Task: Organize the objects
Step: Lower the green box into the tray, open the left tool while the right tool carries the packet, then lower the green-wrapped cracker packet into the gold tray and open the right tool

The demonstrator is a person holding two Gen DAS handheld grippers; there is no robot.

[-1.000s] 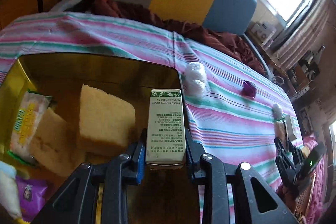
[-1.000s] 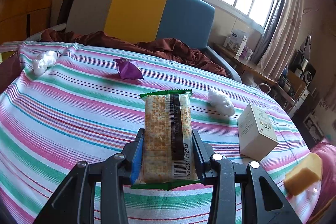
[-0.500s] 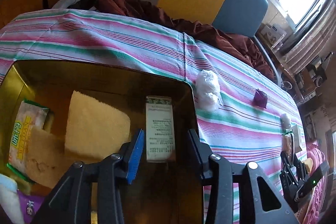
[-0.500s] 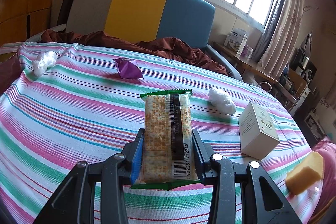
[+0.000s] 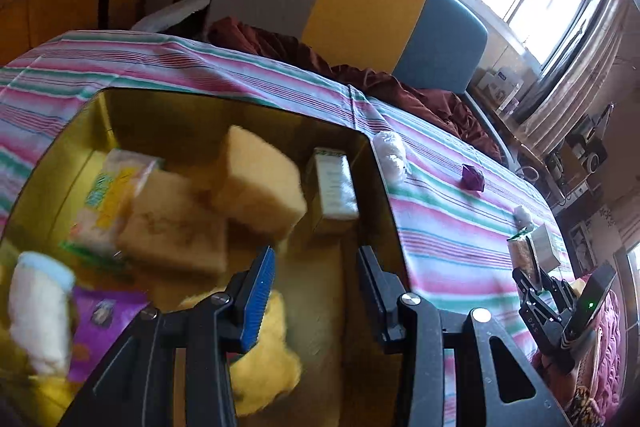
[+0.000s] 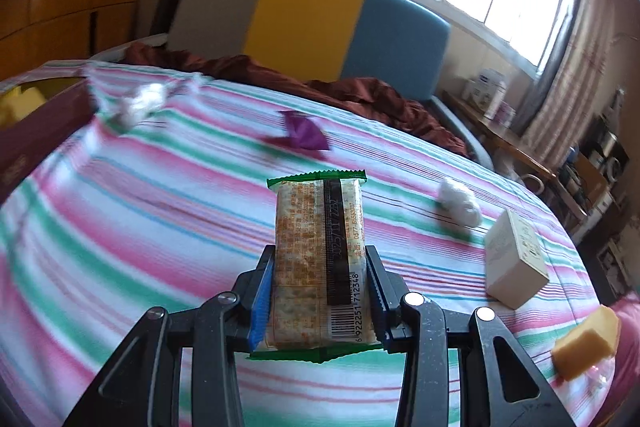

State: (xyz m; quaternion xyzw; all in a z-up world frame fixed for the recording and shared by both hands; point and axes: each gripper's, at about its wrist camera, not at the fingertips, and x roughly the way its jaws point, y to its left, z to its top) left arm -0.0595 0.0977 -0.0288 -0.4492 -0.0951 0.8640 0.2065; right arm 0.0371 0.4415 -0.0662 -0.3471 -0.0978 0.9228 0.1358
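Where barcode shows, cracker packet (image 6: 320,259) "6922251712348".

Pink-green striped tablecloth (image 6: 140,227), gold tin (image 5: 372,167).

Left gripper (image 5: 316,273) gapes empty over the gold tin (image 5: 384,187) — small carton (image 5: 334,189) inside
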